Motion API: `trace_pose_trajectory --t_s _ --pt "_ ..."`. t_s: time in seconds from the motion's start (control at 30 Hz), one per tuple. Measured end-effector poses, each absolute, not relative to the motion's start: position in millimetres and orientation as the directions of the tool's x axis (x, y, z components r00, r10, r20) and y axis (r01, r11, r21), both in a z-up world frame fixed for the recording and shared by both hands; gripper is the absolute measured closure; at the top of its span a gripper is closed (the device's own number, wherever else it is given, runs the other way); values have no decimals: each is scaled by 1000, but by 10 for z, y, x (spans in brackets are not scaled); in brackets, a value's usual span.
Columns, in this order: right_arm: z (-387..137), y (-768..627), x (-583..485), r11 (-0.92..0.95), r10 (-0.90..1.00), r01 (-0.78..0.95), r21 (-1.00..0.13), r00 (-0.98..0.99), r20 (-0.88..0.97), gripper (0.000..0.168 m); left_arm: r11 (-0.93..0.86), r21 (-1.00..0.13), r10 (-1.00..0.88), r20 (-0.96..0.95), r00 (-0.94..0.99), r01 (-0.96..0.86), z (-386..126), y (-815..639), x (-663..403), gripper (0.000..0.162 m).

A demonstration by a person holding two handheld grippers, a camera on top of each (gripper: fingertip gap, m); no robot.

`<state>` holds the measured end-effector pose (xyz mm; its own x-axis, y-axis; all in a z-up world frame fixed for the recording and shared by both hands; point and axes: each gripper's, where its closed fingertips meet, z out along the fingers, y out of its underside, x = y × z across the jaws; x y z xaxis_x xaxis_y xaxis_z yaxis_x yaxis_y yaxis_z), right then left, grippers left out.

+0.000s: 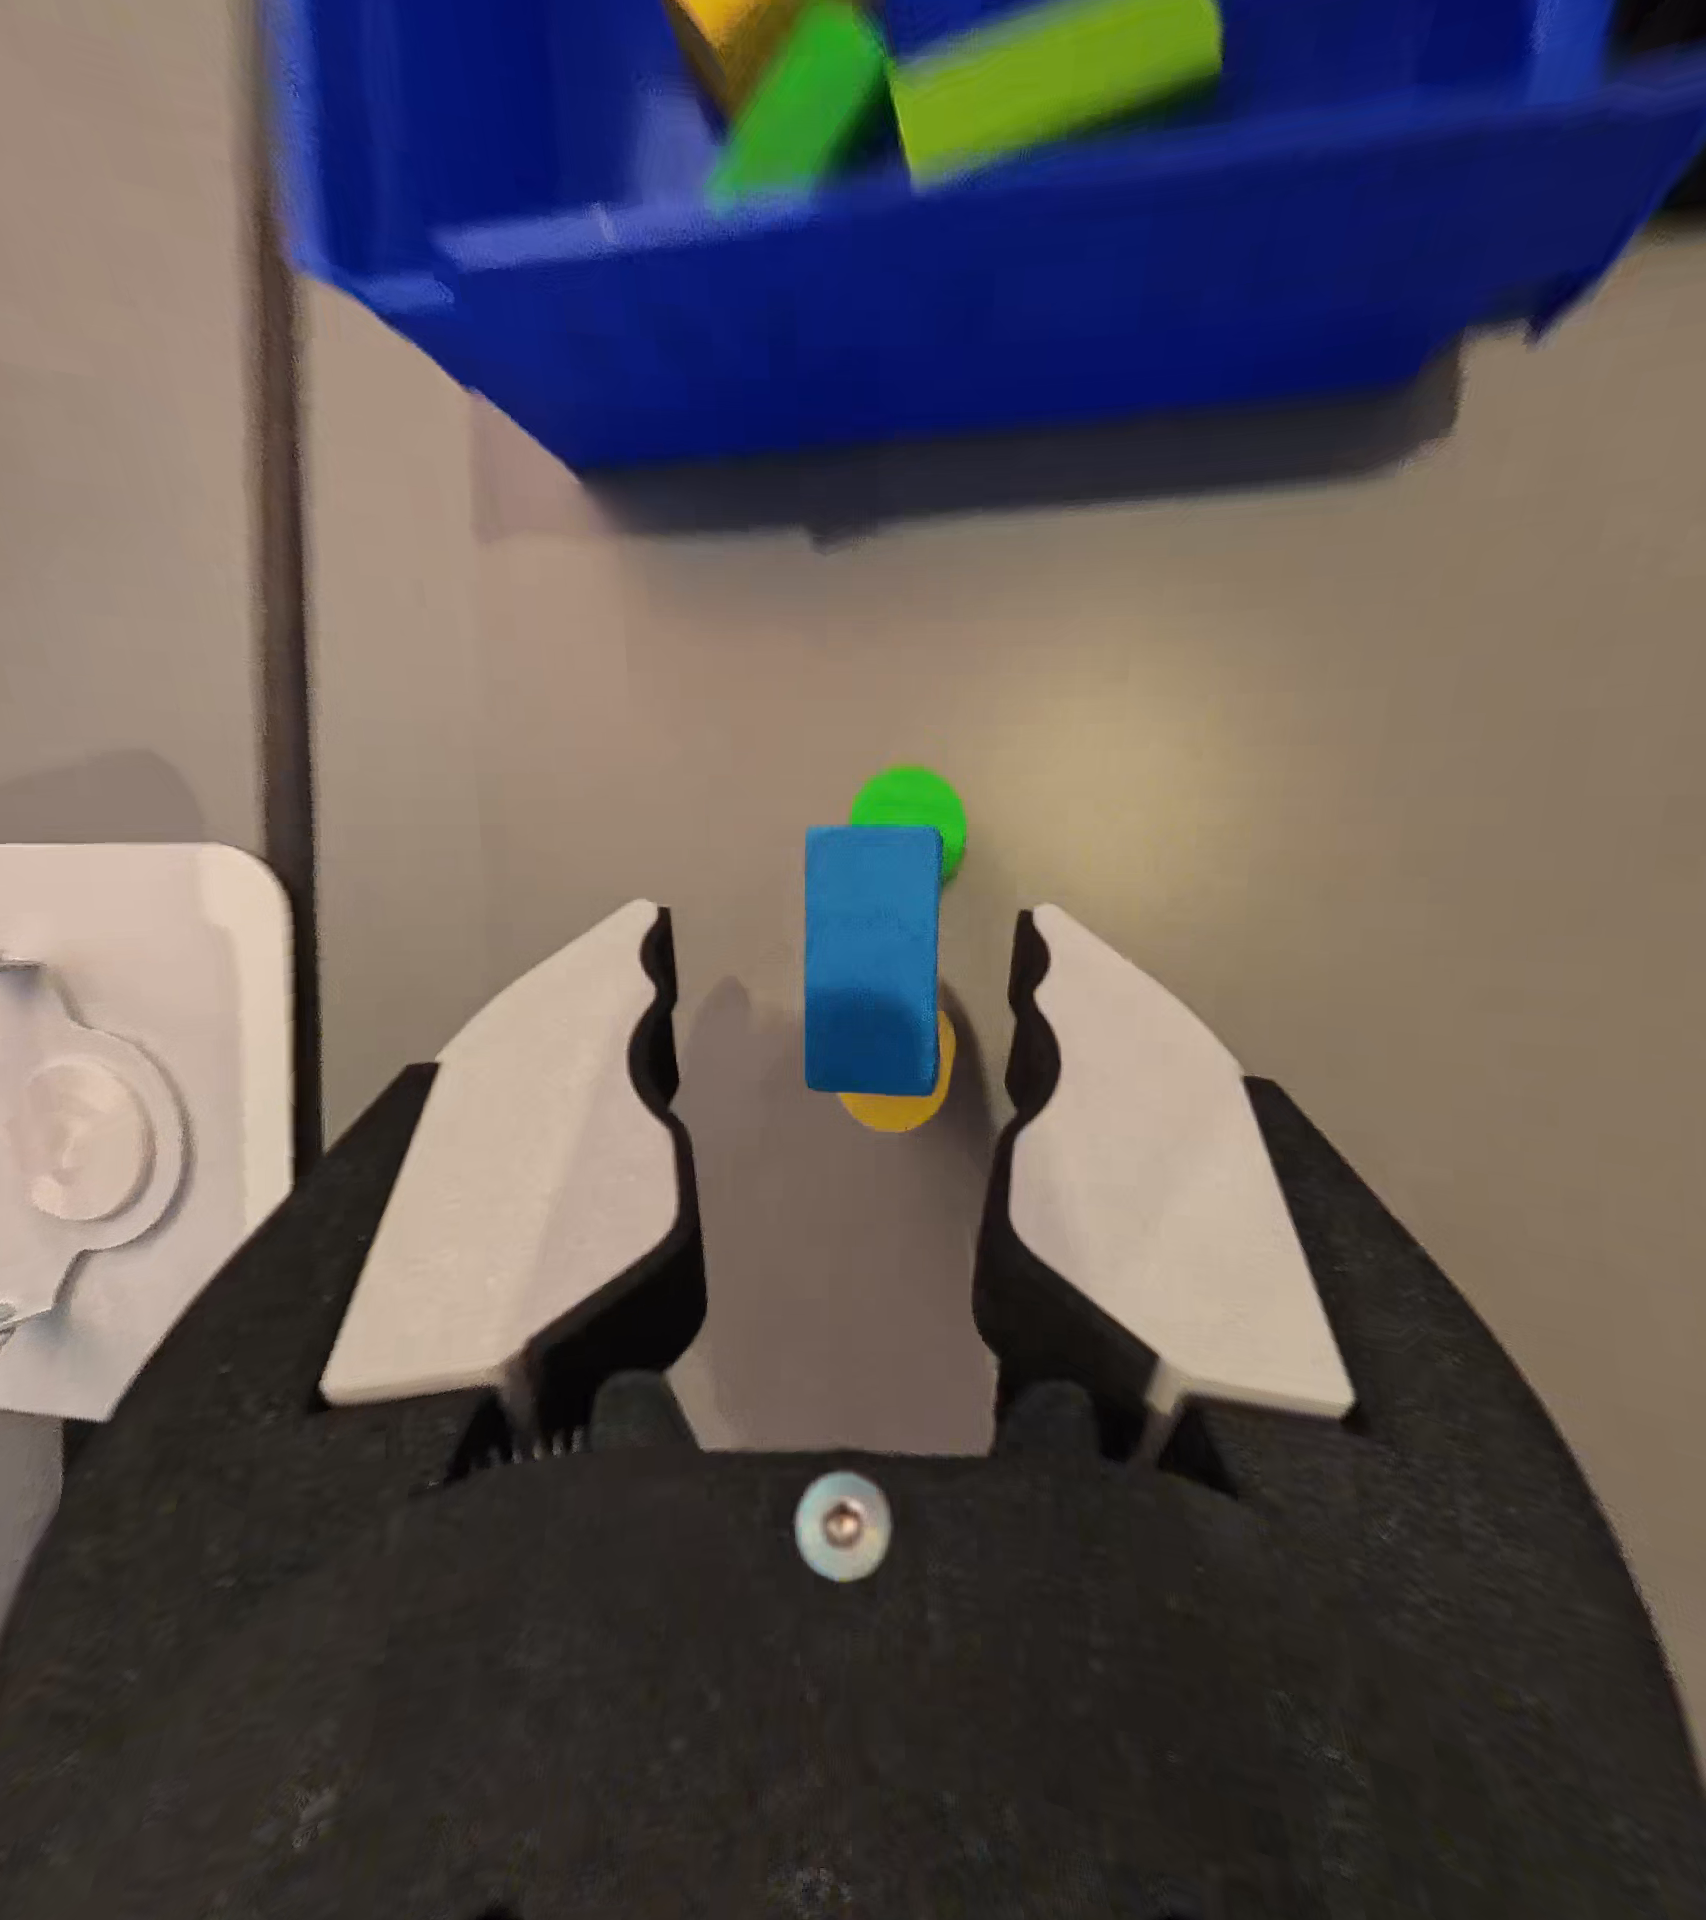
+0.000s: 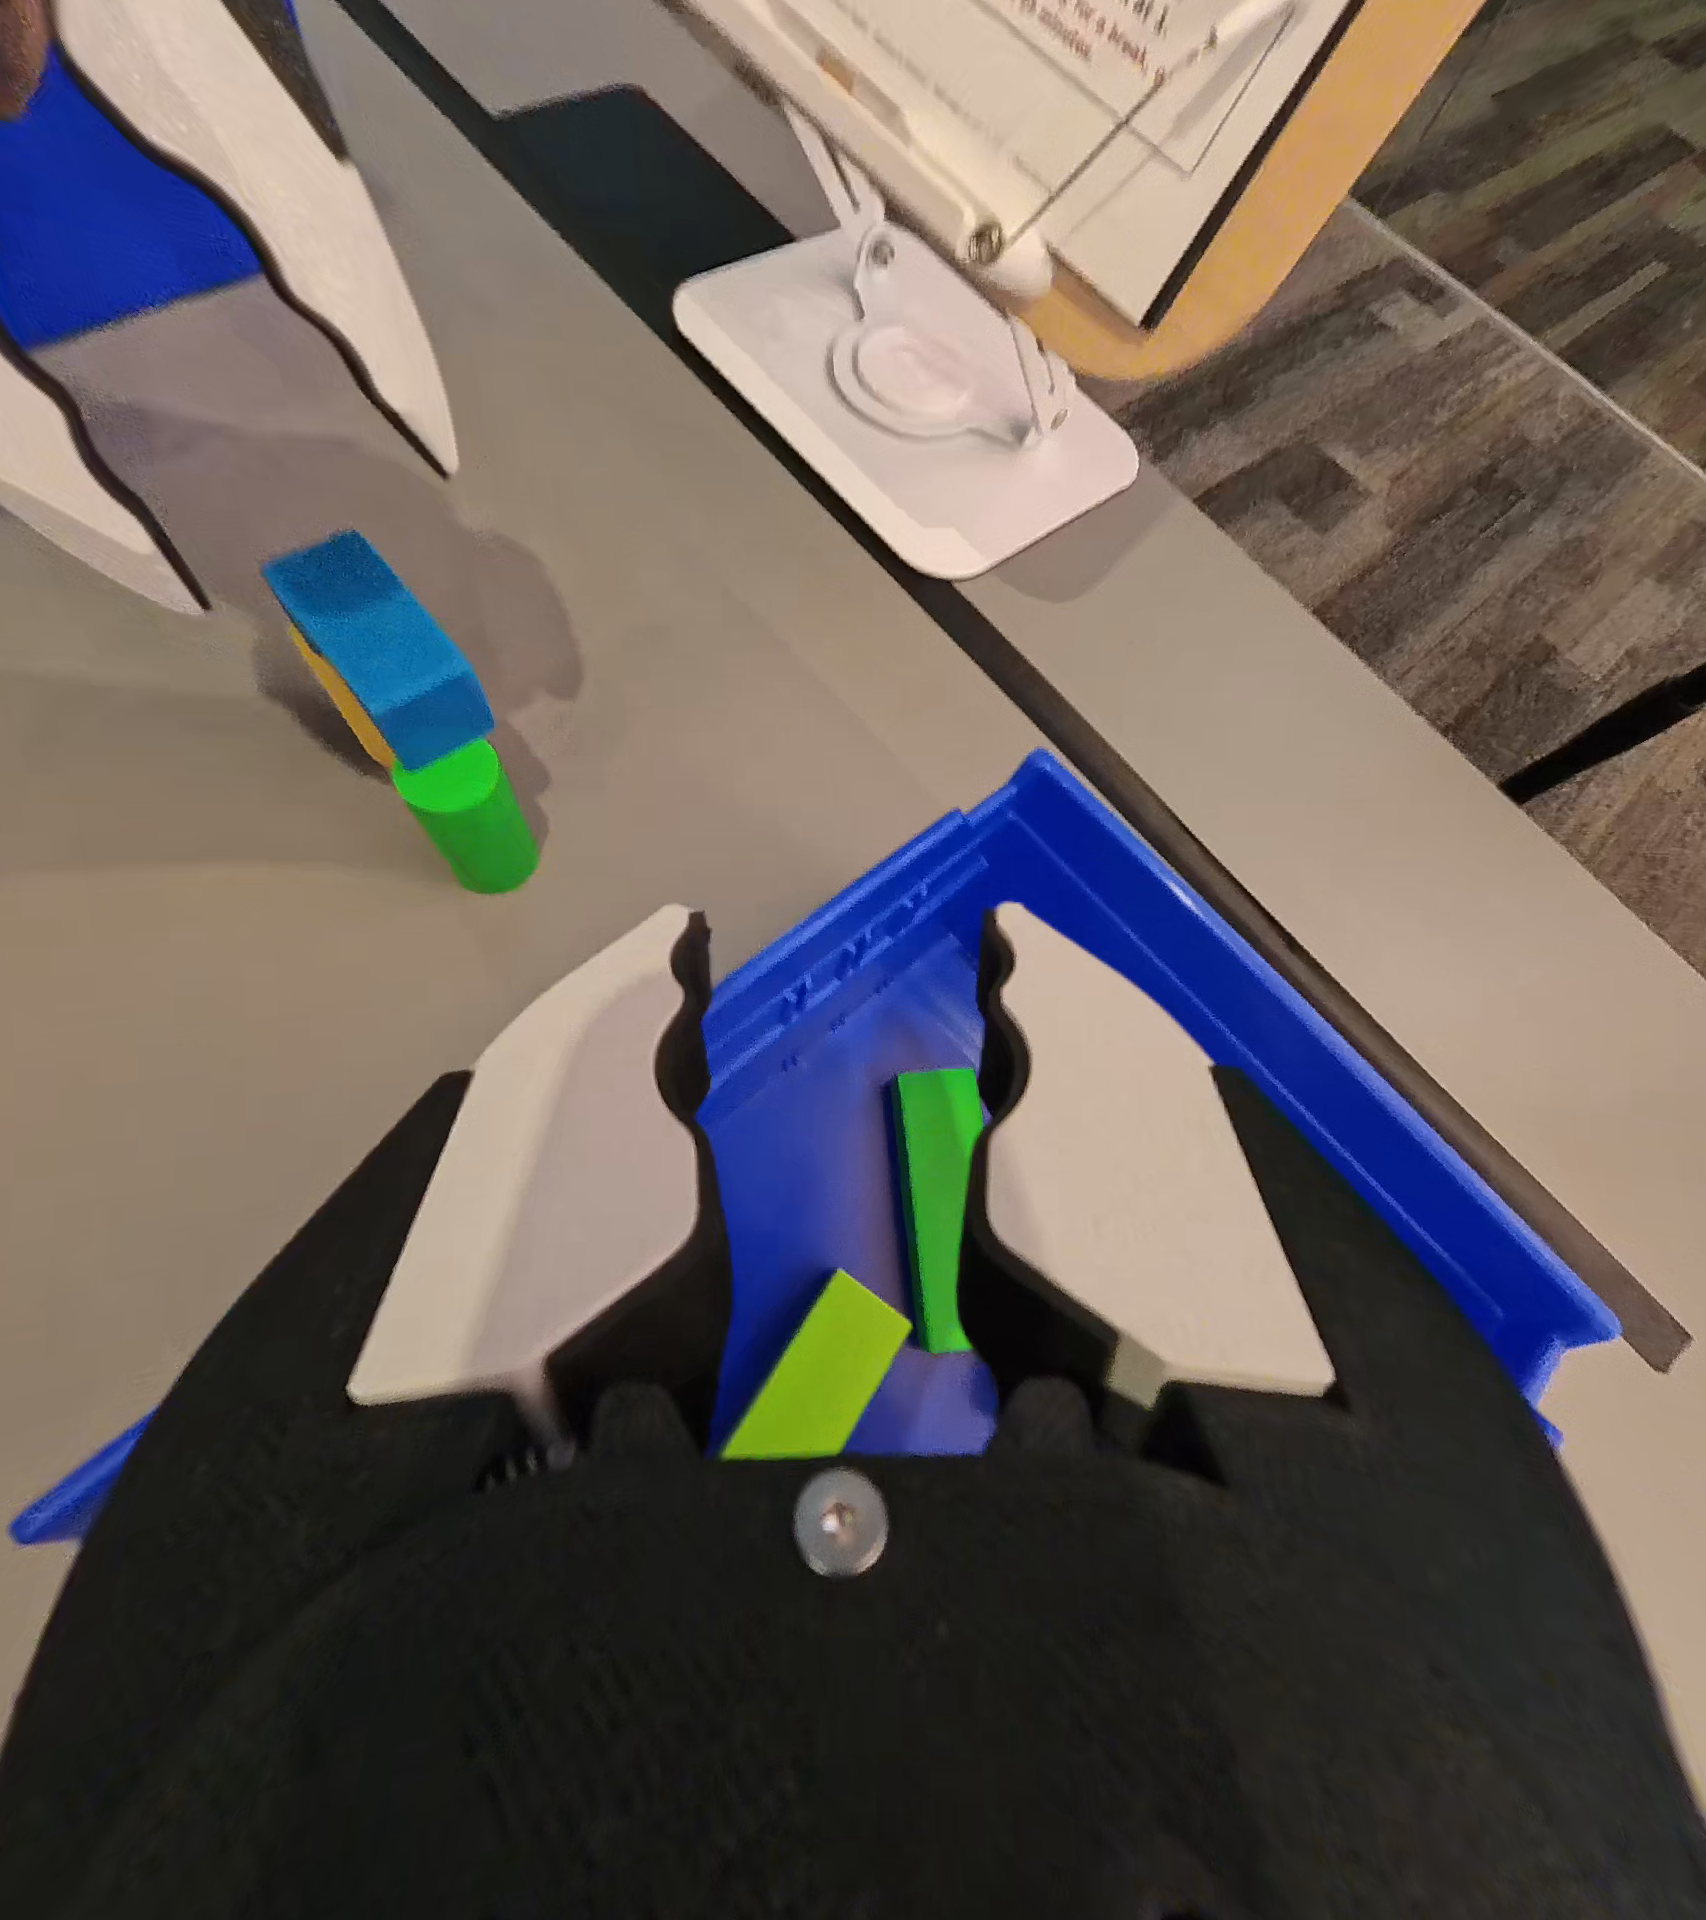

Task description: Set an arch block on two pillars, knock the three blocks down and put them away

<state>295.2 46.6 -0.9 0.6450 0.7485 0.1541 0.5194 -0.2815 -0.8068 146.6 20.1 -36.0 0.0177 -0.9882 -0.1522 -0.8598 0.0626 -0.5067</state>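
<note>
1. While the left gripper hung above with fingers spread and empty, the blue arch block rested across the green pillar and yellow pillar.
2. Fingers parted, the right gripper hovered empty over the blue bin.

Left gripper points down steeply, jaws spread wide, gripping nothing. Right gripper angled downward, jaws likewise apart and empty, well apart from left.

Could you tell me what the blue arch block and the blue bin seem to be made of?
The blue arch block looks like painted wood or dense foam: matte, slightly grainy faces, crisp edges; I cannot tell which. The blue bin looks like moulded plastic: smooth, faintly glossy walls with raised ribs and a stepped rim.
</note>
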Motion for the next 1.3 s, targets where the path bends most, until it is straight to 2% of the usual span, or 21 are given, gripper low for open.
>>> trace_pose_trajectory --t_s 0.07,0.13,0.2,0.23,0.33,0.37,0.4,0.47,0.57,0.67,0.9,1.17,1.3 --pt "95 465 2901 -271 742 472 -839 658 130 118 32 -656 -971 -199 132 -754 -30 228 1429 98" --pt "180 427 2818 -274 748 427 -862 658 88 118 12 -764 -934 -240 266 -645 266 246 1284 103" --pt "229 366 2695 -298 754 396 -869 656 40 118 12 -862 -910 -219 351 -507 551 131 1149 96" --pt "257 330 2608 -307 756 381 -872 655 20 120 18 -907 -898 -200 393 -421 714 66 1077 102" --pt "303 200 2229 -340 769 311 -887 636 -72 141 94 -981 -856 -167 490 -171 1189 -150 794 112" --pt "260 150 2100 -367 773 308 -878 626 -103 165 139 -984 -841 -175 512 -109 1319 -231 684 113" --pt "186 131 2000 -393 765 315 -864 634 -117 167 195 -979 -822 -196 534 -60 1450 -311 580 120" --pt "-34 184 1936 -440 717 373 -817 694 -69 167 247 -967 -770 -236 593 -65 1593 -394 375 145" --pt "-314 343 1977 -525 635 424 -738 772 -8 167 249 -956 -707 -290 646 -156 1669 -433 125 161" --pt "-472 508 2030 -628 564 418 -656 826 -13 167 283 -937 -675 -346 652 -204 1749 -500 -56 162" --pt "-846 573 2130 -804 489 444 -396 872 -16 167 206 -977 -754 -191 628 -50 1764 -555 -326 162" --pt "-1155 582 2294 -867 418 414 -276 907 50 167 153 -986 -829 -95 551 61 1825 -664 -490 162" --pt "-1277 480 2067 -864 454 456 -212 889 60 167 149 -986 -832 -87 548 70 1824 -687 -569 162"
